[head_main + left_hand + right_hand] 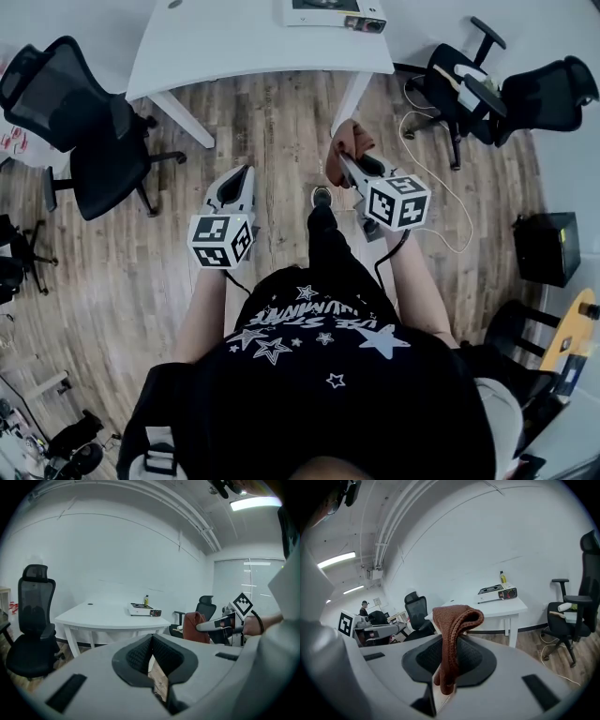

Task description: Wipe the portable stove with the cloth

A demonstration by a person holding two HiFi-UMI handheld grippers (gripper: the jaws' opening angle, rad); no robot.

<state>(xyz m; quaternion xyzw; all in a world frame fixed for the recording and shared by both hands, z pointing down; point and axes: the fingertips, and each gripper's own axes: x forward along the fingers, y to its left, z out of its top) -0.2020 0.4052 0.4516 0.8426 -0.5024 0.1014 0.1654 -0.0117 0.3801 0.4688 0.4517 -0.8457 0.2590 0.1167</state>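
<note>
Portable stove [334, 14] sat at the top edge of the head view, a little right of centre, on the far part of the white table [234, 42], well apart from both of your tools. A small yellow bottle [146, 600] stood just behind it in the left gripper view.

At the left of the head view a black office chair [80, 122] stood on the wood floor [281, 122], near the table's left corner. Right of it, about mid-frame, you held the left gripper [246, 173] pointing up the picture toward the table. Its own view showed the jaws closed tip to tip with nothing between them.

Just right of centre you held the right gripper [349, 161], level with the left one and also aimed toward the table. Its jaws were clamped on the brown knitted cloth [454, 620]. The cloth was folded over above the pads, with its lower end hanging down between them. In the right gripper view the stove lay beyond the cloth, upper right of centre.

Further right in the head view, a pair of black chairs [548, 94] stood in the upper right corner. Below them, at the right edge, a black box [547, 246] sat on the floor.
</note>
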